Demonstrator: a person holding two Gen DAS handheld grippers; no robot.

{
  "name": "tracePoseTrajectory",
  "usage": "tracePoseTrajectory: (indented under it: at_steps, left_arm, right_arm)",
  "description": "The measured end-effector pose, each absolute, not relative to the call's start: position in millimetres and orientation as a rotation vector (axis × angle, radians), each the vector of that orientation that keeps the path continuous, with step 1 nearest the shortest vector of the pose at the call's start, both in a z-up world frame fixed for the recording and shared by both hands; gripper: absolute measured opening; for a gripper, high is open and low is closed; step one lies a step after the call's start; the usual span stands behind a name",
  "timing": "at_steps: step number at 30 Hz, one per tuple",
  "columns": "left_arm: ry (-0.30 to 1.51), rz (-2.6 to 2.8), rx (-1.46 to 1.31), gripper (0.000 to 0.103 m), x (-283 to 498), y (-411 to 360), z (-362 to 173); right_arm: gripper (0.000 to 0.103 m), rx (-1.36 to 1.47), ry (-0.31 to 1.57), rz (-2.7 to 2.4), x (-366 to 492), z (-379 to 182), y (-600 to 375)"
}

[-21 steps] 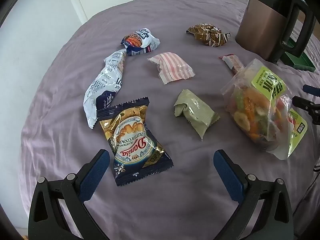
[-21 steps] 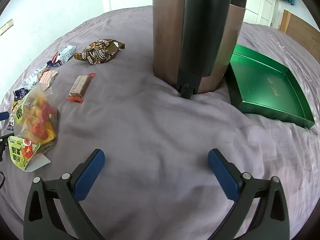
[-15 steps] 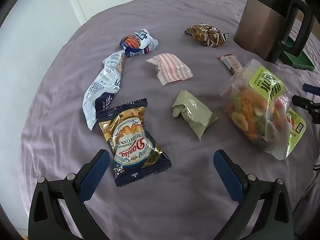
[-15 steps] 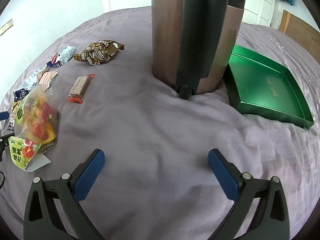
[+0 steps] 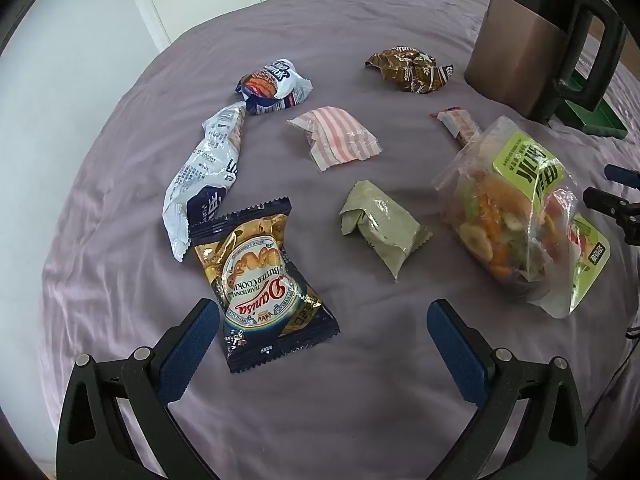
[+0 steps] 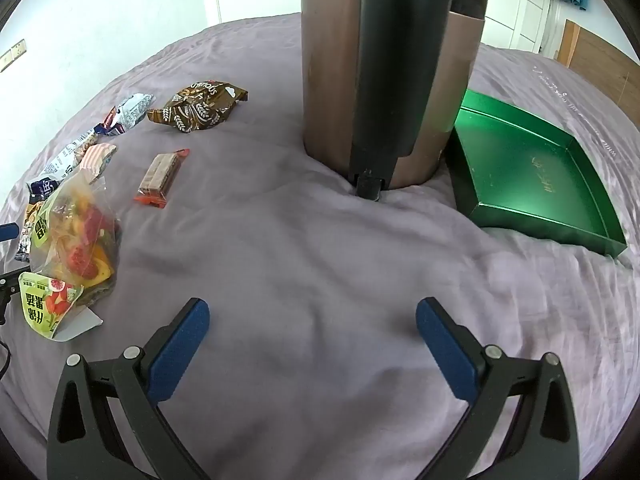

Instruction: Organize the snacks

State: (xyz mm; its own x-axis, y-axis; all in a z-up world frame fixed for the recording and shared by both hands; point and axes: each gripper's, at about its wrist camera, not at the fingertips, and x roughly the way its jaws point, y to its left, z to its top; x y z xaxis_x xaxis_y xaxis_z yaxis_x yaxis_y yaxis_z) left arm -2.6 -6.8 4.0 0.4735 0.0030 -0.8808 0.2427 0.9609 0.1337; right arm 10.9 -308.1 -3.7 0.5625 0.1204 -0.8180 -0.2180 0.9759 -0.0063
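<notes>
Several snack packs lie on a purple sheet. My left gripper point(image 5: 322, 320) is open and empty, just short of a Danisa butter cookie pack point(image 5: 258, 280). Beyond lie an olive pack point(image 5: 382, 228), a pink striped pack point(image 5: 340, 138), a white wrapper point(image 5: 206, 172), a blue-white pack point(image 5: 274, 84), a brown pack point(image 5: 410, 70), a wafer bar point(image 5: 456, 124) and a dried fruit bag point(image 5: 516, 216). My right gripper point(image 6: 312, 322) is open and empty over bare sheet, facing a green tray point(image 6: 532, 176). The fruit bag point(image 6: 72, 240) lies to its left.
A tall brown and black kettle point(image 6: 392, 72) stands between the snacks and the green tray; it also shows in the left wrist view point(image 5: 532, 40). The right gripper's tip point(image 5: 620, 200) shows at the left view's right edge. White walls and doors lie beyond the sheet.
Both views have shifted slightly. The snacks sit a little further left in the left view, and the kettle a little further left in the right view. Both grippers stay open.
</notes>
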Motion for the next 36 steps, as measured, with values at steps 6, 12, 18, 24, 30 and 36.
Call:
tracePoseTrajectory:
  at_steps: [6,12,18,24,30,36]
  left_arm:
    - [1.070,-0.147,0.260,0.102,-1.5,-6.1,0.9]
    - [1.060,-0.151,0.256,0.102,-2.7,-4.9,0.5]
    - [1.055,-0.148,0.250,0.102,-4.2,-1.1,3.2]
    - [1.051,-0.150,0.256,0.102,-5.0,-1.7,6.2]
    - [1.049,-0.157,0.268,0.102,-7.1,-6.9,6.9]
    - [1.047,-0.156,0.265,0.102,-9.0,-8.6,7.6]
  right_arm:
    - [0.103,-0.114,0.957,0.201,10.0,-0.8,-308.8]
    - [0.103,-0.125,0.960,0.194,8.9,1.0,-307.9]
    - [0.103,-0.131,0.962,0.194,6.1,1.3,-307.6]
    - [0.103,-0.134,0.958,0.189,3.8,3.8,-308.0]
    - [0.103,-0.129,0.954,0.180,1.1,8.0,-310.7]
    - [0.103,-0.128,0.950,0.174,-3.3,11.4,-315.0]
